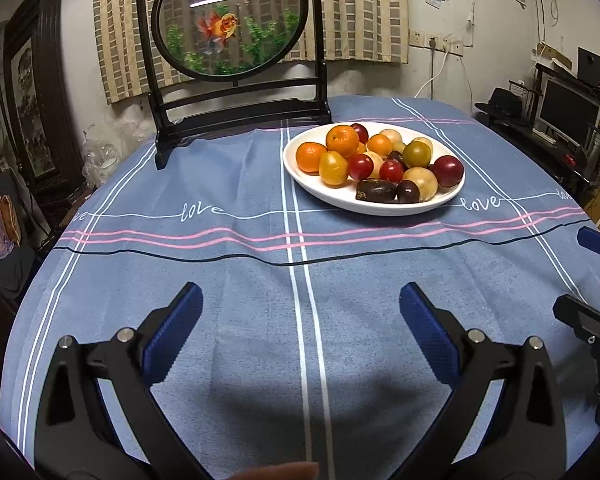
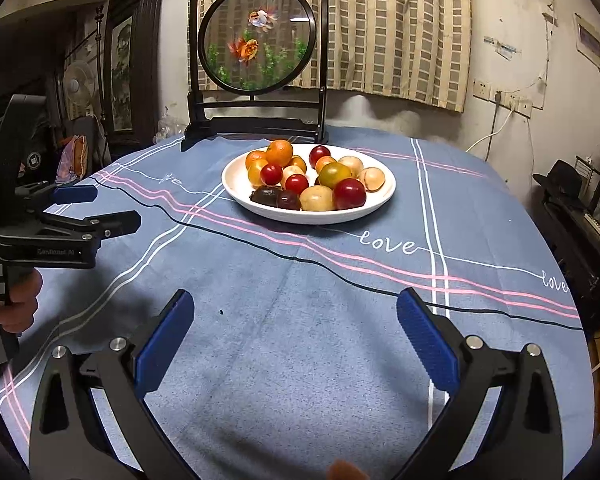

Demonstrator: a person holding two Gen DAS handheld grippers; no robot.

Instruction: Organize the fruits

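A white oval plate (image 1: 332, 196) on the blue tablecloth holds several fruits: oranges (image 1: 342, 141), red plums (image 1: 448, 169), yellow and dark ones. It also shows in the right wrist view (image 2: 244, 196). My left gripper (image 1: 300, 304) is open and empty, hovering over bare cloth well short of the plate. My right gripper (image 2: 294, 312) is open and empty, also over bare cloth in front of the plate. The left gripper also shows at the left of the right wrist view (image 2: 96, 208), and part of the right gripper shows at the right edge of the left wrist view (image 1: 596, 280).
A black-framed round goldfish screen (image 1: 236, 20) stands at the table's far side behind the plate. The round table (image 1: 220, 272) drops off at left and right. A dark cabinet (image 2: 128, 64) stands at left, and a monitor and shelves (image 1: 568, 112) at right.
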